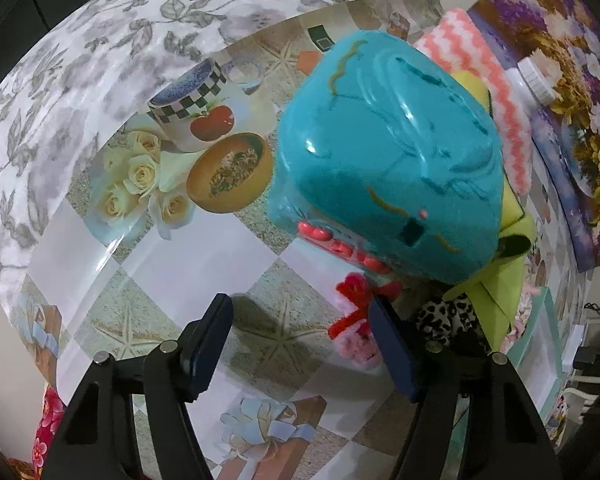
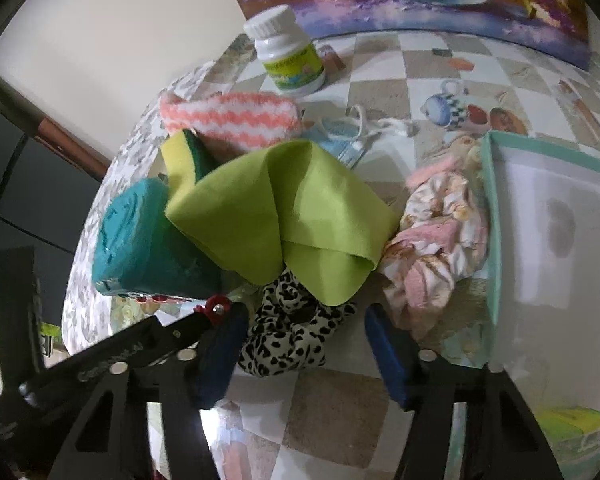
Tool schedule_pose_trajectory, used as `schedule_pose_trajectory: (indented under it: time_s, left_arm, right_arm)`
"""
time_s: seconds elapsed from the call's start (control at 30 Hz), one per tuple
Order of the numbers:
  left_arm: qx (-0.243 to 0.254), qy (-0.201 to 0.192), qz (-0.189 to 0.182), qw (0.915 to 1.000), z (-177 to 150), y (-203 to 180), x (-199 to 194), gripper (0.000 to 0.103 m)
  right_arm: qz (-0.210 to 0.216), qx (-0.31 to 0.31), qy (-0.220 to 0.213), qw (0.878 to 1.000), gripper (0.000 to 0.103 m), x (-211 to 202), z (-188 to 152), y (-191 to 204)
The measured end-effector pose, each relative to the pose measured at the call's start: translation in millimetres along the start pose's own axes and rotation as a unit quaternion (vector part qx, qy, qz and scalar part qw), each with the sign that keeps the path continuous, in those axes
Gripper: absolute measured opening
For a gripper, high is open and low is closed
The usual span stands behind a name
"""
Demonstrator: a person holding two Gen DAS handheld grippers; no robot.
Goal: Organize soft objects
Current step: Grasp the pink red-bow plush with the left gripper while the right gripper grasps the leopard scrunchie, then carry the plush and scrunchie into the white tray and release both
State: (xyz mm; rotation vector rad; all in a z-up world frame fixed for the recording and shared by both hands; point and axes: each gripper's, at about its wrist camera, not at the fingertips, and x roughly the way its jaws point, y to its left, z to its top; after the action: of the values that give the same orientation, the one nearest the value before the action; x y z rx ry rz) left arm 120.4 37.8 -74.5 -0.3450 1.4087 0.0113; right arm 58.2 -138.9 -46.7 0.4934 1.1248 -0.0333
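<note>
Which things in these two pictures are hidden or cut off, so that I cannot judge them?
- Leopard-print scrunchie: right wrist view, top hidden under the green cloth.
- Teal box: right wrist view, cut off by the frame edge; contents unseen.
- Red and pink yarn piece: left wrist view, partly behind one of the left gripper's fingers.

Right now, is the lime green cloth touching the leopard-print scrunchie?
Touching. The right wrist view shows the lime green cloth draped over the top edge of the leopard-print scrunchie, its lower fold overlapping the scrunchie with no gap.
</note>
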Motion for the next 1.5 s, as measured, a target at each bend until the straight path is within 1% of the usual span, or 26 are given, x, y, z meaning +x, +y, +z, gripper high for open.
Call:
schedule_pose_trajectory:
  time_s: [0.17,0.2,0.27,0.33,0.43,0.53,0.77,0.83,0.87,0.9,0.93,1.0,1.03,1.1,1.13,1.23,1.37,1.43,1.5]
  left_arm:
    - [0.009,0.002,0.005,0.9999,5.1,-2.4,2.1,0.071]
    - [0.009,0.002,0.005,0.9999,5.0,-3.6,2.9,0.071]
    - [0.013,0.003,0.004,0.9999,6.1,-7.6,5.2,0.071]
    - [0.025,0.007,0.002,0.9997,4.5,-13.3,6.8,0.071]
    - [0.053,0.01,0.006,0.9985,-5.1,-23.6,10.1,0.071]
    - [0.081,0.012,0.01,0.9966,-10.7,-38.3,14.2,0.071]
    - [0.126,0.011,0.02,0.9918,-20.0,-61.0,19.1,0.071]
    - [0.136,0.012,0.016,0.9905,-22.9,-68.1,20.4,0.066]
    - [0.139,0.014,0.011,0.9901,-23.9,-71.0,20.6,0.06]
    - [0.142,0.016,0.004,0.9898,-25.2,-73.6,20.6,0.051]
    - [0.146,0.019,-0.006,0.9892,-26.8,-77.5,20.8,0.047]
    - [0.151,0.024,-0.019,0.9881,-29.8,-82.2,23.0,0.032]
    - [0.154,0.025,-0.024,0.9875,-31.4,-85.0,23.2,0.029]
    - [0.16,0.027,-0.035,0.9862,-31.6,-91.4,24.9,0.013]
    - [0.162,0.027,-0.039,0.9856,-34.0,-94.8,24.5,0.01]
    - [0.17,0.022,-0.035,0.9846,-40.8,-104.3,24.4,0.008]
    - [0.163,0.025,-0.044,0.9854,-43.9,-95.4,28.0,0.006]
    - [0.159,0.027,-0.047,0.9857,-49.7,-94.1,27.6,0.005]
    - [0.152,0.03,-0.052,0.9866,-41.9,-79.2,26.9,0.003]
  right_arm:
    - [-0.02,-0.02,0.015,0.999,0.055,16.2,-2.8,7.3]
    - [-0.024,-0.024,0.018,0.999,0.05,18.9,-3.7,8.5]
    - [-0.039,-0.04,0.016,0.998,0.045,20.5,-5.8,11.8]
    - [-0.047,-0.051,0.017,0.997,0.038,21.1,-8.0,12.7]
    - [-0.054,-0.062,0.017,0.996,0.034,20.2,-11.2,11.7]
    - [-0.058,-0.067,0.019,0.996,0.033,17.4,-17.9,5.7]
    - [-0.054,-0.06,0.027,0.996,0.033,10.5,-27.0,-6.2]
    - [-0.055,-0.059,0.029,0.996,0.033,10.7,-29.3,-8.8]
    - [-0.054,-0.058,0.03,0.996,0.033,10.1,-30.6,-10.0]
    - [-0.054,-0.057,0.031,0.996,0.033,9.7,-31.1,-11.3]
    - [-0.053,-0.054,0.031,0.997,0.033,10.3,-29.9,-12.3]
    - [-0.051,-0.051,0.033,0.997,0.033,8.1,-31.6,-16.3]
    - [-0.05,-0.051,0.033,0.997,0.033,6.4,-33.3,-19.8]
    - [-0.048,-0.049,0.034,0.997,0.034,5.9,-34.2,-23.6]
    - [-0.047,-0.049,0.034,0.997,0.034,0.9,-41.6,-28.6]
    - [-0.045,-0.046,0.036,0.997,0.034,-2.0,-45.5,-34.3]
    - [-0.045,-0.044,0.04,0.997,0.034,-1.5,-42.9,-37.5]
    - [-0.046,-0.044,0.043,0.997,0.034,-2.9,-48.6,-38.7]
    - [-0.047,-0.042,0.047,0.997,0.034,-6.3,-53.2,-41.7]
